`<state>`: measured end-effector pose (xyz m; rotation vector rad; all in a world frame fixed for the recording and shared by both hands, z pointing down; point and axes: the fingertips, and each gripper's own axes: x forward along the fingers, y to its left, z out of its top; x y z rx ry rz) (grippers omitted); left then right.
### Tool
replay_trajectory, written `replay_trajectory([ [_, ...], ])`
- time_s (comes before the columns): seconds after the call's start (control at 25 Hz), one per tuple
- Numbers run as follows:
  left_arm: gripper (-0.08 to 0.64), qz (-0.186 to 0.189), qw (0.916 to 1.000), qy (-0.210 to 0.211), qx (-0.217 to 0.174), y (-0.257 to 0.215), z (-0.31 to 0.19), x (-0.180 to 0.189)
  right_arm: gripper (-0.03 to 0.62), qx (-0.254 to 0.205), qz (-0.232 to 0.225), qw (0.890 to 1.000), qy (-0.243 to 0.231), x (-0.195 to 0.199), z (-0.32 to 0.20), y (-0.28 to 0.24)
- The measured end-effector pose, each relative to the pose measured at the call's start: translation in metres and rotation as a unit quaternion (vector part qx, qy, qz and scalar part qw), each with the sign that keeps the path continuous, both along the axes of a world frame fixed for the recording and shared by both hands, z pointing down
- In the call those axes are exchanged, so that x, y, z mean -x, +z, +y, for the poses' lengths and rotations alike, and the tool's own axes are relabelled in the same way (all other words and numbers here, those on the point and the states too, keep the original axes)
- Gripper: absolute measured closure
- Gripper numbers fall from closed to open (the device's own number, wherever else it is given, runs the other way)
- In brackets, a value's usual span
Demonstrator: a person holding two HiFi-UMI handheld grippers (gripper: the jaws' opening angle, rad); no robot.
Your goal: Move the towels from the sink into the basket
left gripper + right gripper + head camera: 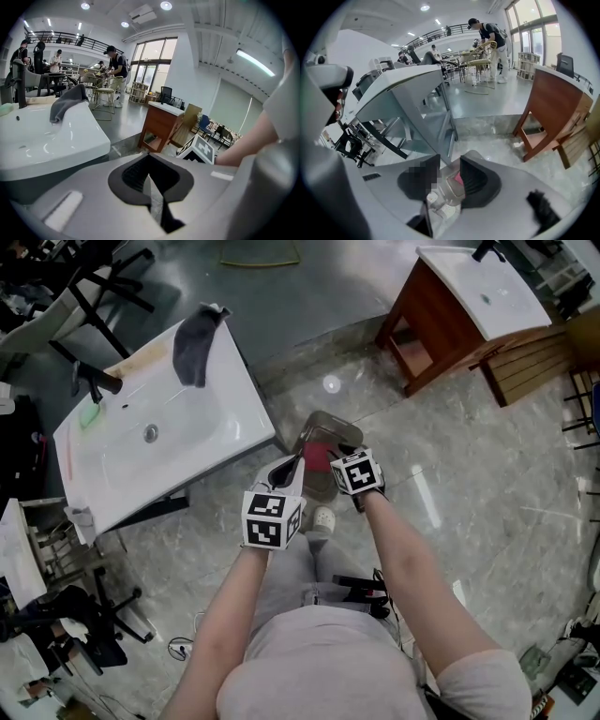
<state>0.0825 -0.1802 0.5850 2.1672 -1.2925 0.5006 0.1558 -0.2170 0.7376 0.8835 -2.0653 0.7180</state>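
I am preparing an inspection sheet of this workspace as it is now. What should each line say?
Surface: white sink, basin bare; marble floor.
Job's things: grey towel draped over the sink's far edge; pink towel in the basket on the floor.
Clutter: green sponge beside the black faucet.
Grippers: left gripper jaws together, empty; right gripper jaws apart above the basket, holding nothing.
Cables: what looks like a thin cord on the floor.
Surroundings: wooden sink cabinet; people far off.
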Motion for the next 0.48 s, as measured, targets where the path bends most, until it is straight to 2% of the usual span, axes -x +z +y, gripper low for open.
replay_trajectory([
  [0.28, 0.552, 0.003, 1.0000, 0.006, -0.007, -0.009, -0.003, -0.005, 0.457, 0.005, -0.007, 1.000, -0.013, 0.003, 0.011, -0.012],
  [0.48, 0.551, 0.000, 0.9998, 0.016, -0.014, -0.018, -0.004, -0.007, 0.515, 0.007, -0.012, 1.000, -0.019, 0.006, 0.019, -0.029],
])
